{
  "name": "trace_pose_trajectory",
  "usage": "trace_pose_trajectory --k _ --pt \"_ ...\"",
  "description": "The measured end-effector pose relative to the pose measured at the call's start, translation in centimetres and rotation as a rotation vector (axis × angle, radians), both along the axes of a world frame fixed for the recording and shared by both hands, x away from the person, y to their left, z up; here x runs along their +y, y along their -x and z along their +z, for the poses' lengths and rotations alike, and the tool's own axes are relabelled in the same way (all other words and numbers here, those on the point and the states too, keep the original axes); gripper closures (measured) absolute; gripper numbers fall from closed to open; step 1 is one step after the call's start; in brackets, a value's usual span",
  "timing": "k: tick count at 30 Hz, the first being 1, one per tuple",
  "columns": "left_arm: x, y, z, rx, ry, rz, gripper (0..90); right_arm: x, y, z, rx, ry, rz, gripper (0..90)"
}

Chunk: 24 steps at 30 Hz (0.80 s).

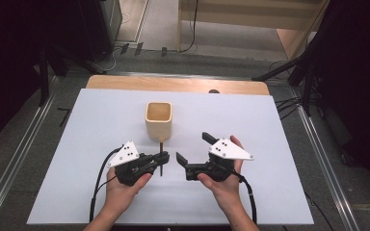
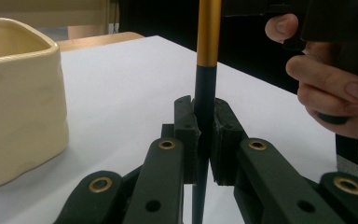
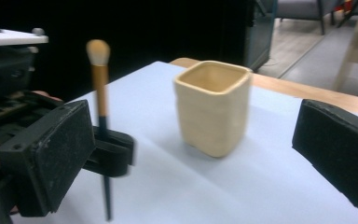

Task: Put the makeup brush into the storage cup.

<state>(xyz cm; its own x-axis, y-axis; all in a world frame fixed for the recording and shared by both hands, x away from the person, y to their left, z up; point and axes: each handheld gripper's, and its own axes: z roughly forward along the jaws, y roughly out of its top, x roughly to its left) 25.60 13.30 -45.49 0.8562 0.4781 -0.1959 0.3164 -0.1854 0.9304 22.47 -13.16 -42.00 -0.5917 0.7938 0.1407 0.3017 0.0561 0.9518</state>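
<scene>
A makeup brush (image 3: 100, 88) with a gold ferrule, a black handle and a pale tuft stands upright, tuft up. My left gripper (image 1: 163, 159) is shut on its black handle (image 2: 205, 93), with the handle's lower end near the table. Just beyond it stands a cream square cup (image 1: 159, 120), open and upright. My right gripper (image 1: 193, 147) is held to the right of the brush with its jaws wide apart and nothing between them. In the right gripper view the cup (image 3: 213, 107) sits between its pads (image 3: 51, 154), farther off.
A white table (image 1: 270, 144) carries everything, with a wooden strip (image 1: 173, 84) along its far edge. Floor rails and cables run around the table. The person's right hand (image 2: 331, 84) is close beside the brush.
</scene>
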Motion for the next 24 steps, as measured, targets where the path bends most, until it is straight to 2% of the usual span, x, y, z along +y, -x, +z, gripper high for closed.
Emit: trace_pose_trajectory --k 1,2,7,10,17,20,24 --pt "0.0 0.0 0.0 0.000 0.000 0.000 84.2 0.0 0.0 0.0 0.000 0.000 0.000 0.0" --pt "0.1 -0.1 0.0 -0.001 0.002 0.007 84.1 -1.0 0.0 -0.2 -0.006 0.009 -0.013 0.0" --pt "0.5 -0.4 0.1 0.000 0.012 0.025 84.2 -2.9 0.3 -0.7 -0.022 0.027 -0.034 0.0" --pt "0.9 -0.7 0.5 -0.007 0.019 0.041 84.2 -4.9 0.7 -1.3 -0.023 0.034 -0.065 0.0" --pt "1.6 -1.2 1.1 -0.014 0.027 0.062 84.2 -7.5 1.3 -1.9 -0.024 0.046 -0.096 0.0" --pt "1.8 -1.6 1.4 -0.020 0.031 0.078 84.3 -9.0 1.6 -2.2 -0.033 0.069 -0.107 0.0" --pt "2.1 -2.1 1.6 -0.027 0.029 0.088 84.2 -10.4 1.9 -2.9 -0.022 0.087 -0.128 0.0"
